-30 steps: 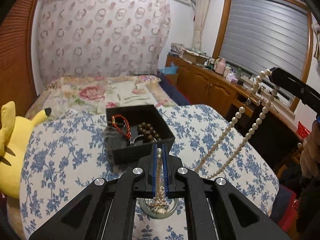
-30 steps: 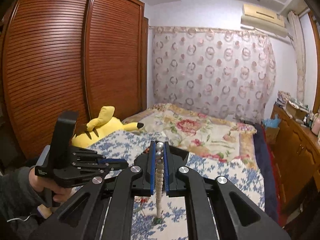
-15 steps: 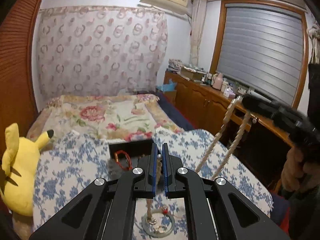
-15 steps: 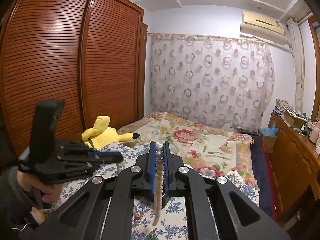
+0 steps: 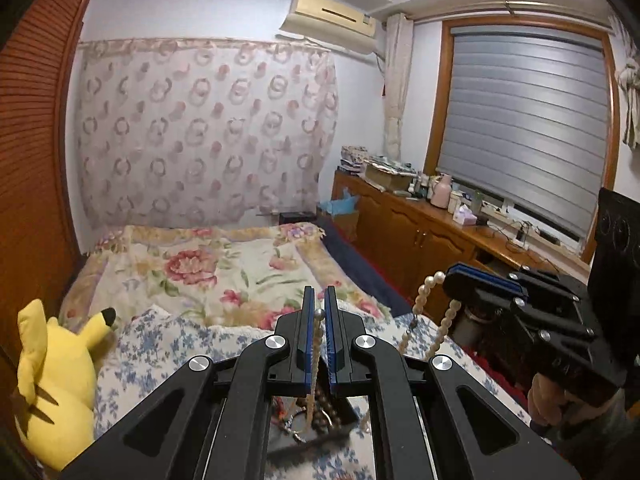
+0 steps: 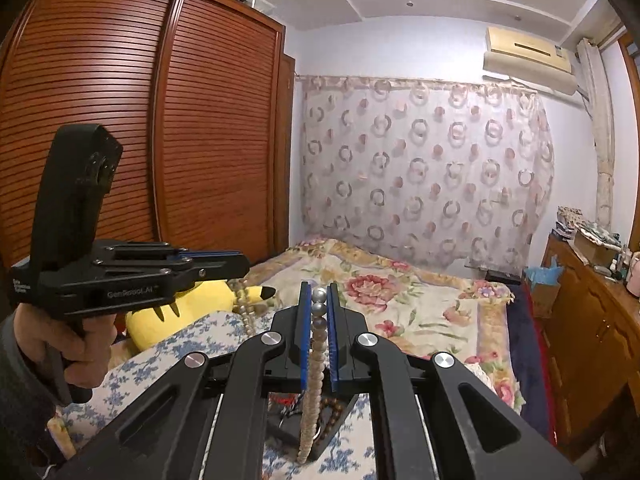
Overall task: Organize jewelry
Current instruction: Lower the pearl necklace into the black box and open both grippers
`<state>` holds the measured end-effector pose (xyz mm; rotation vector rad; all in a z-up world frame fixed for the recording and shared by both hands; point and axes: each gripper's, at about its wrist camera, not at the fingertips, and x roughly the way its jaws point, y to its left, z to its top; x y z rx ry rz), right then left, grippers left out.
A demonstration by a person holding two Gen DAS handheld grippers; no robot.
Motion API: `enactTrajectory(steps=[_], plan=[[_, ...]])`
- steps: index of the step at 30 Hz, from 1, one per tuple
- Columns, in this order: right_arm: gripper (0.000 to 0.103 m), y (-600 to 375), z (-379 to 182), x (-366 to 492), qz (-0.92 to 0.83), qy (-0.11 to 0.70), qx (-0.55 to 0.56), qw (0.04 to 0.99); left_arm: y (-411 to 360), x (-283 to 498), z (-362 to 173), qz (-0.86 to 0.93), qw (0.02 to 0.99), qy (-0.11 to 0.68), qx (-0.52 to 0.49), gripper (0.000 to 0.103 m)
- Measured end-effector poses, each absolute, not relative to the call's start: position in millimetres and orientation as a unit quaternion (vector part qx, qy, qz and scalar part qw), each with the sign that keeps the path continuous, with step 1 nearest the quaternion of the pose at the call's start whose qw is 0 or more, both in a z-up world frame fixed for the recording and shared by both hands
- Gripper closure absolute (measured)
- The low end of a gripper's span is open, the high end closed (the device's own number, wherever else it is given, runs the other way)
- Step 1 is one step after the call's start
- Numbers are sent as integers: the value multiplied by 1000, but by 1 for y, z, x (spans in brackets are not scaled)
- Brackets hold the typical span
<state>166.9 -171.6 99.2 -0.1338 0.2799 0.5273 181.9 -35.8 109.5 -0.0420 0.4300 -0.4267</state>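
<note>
Both grippers are shut on one long pearl necklace and hold it up above the table. My left gripper (image 5: 319, 304) pinches a strand (image 5: 316, 344) that hangs down between its fingers. My right gripper (image 6: 319, 300) pinches another part of the pearl necklace (image 6: 316, 344); it also shows in the left wrist view (image 5: 460, 276) with pearl strands (image 5: 424, 296) draped from it. The left gripper shows in the right wrist view (image 6: 240, 266). A black jewelry box (image 5: 320, 420) with brown beads and a red bracelet sits below, partly hidden by the gripper bodies.
The table has a blue floral cloth (image 5: 168, 344). A yellow plush toy (image 5: 52, 372) sits at its left edge. A bed with a floral cover (image 5: 208, 264) lies beyond, a wooden sideboard (image 5: 420, 232) at the right, a wooden wardrobe (image 6: 140, 140) at the left.
Both grippers have risen well above the table with the necklace; the box has dropped low in both views. The right gripper has come closer to the left one.
</note>
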Motion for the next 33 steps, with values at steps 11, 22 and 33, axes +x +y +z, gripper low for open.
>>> enactTrajectory(steps=[11, 22, 33], plan=[[94, -164, 78, 214, 267, 165, -57, 948, -34, 223, 73, -202, 944, 258, -22, 99], [94, -153, 43, 248, 265, 206, -51, 941, -31, 230, 40, -204, 936, 288, -23, 99], [79, -148, 26, 254, 263, 225, -54, 937, -24, 223, 31, -202, 934, 293, -28, 79]])
